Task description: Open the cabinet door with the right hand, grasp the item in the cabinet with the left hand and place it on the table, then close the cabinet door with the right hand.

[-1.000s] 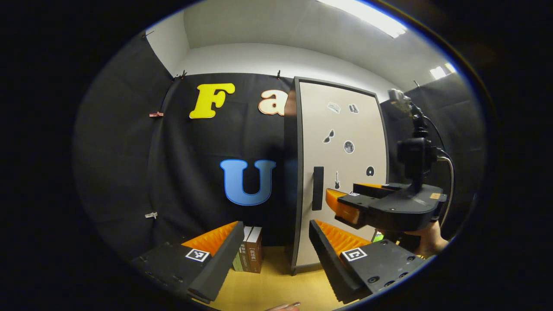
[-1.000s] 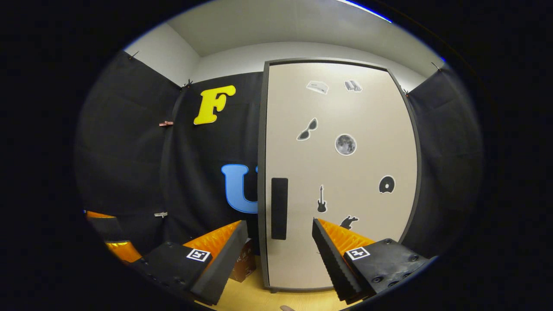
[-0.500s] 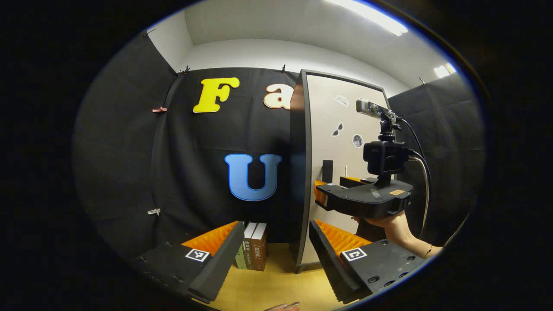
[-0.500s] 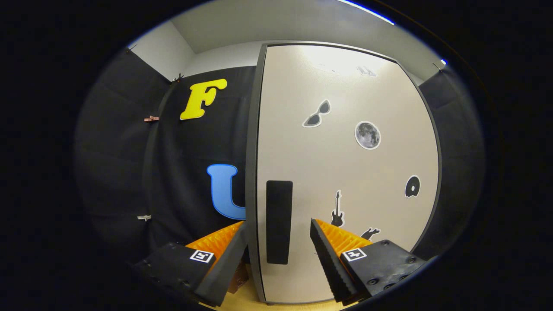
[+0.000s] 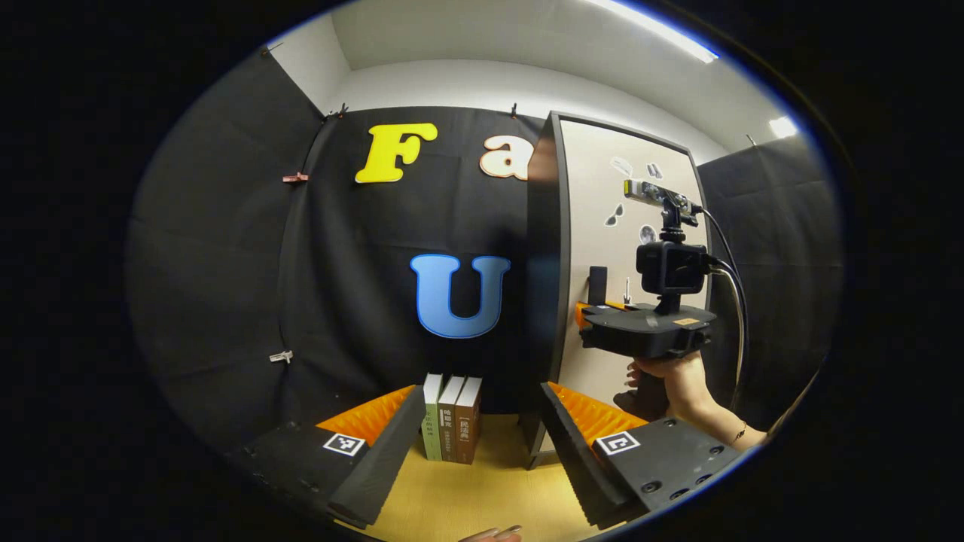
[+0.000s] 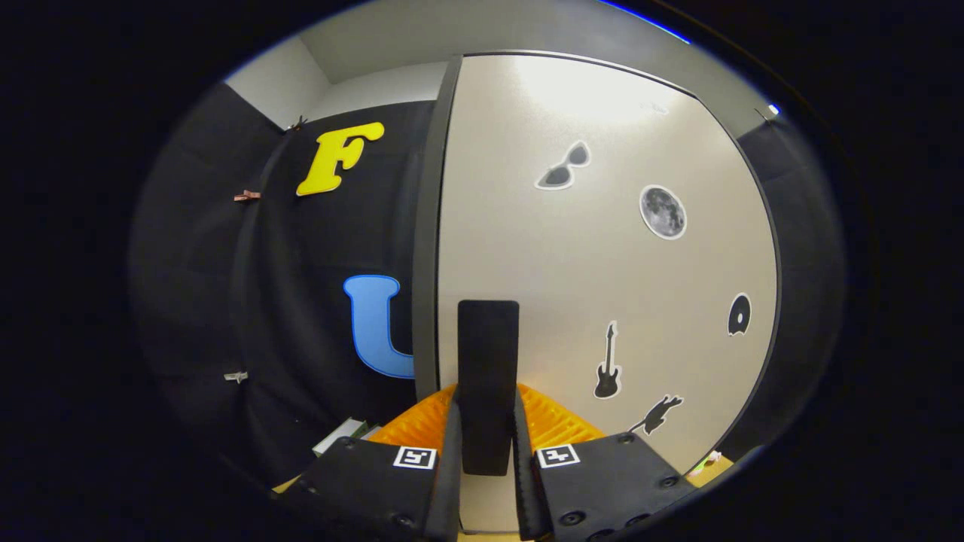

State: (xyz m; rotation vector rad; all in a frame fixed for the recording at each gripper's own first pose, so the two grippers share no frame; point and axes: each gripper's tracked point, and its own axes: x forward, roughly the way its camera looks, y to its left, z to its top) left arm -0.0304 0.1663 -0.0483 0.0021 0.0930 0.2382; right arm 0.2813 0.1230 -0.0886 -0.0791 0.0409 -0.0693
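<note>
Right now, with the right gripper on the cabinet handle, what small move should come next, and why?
Probably pull the handle back to swing the door open. The right gripper looks shut on the handle, one finger on each side, and the door looks closed. The left gripper waits open above the table.

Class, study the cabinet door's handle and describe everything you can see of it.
The handle is a plain black upright bar, matte, fixed near the left edge of the pale cabinet door, low on the panel. The door looks closed. The right gripper has its two fingers pressed against the handle's lower sides. In the left gripper view the handle shows small above that gripper.
</note>
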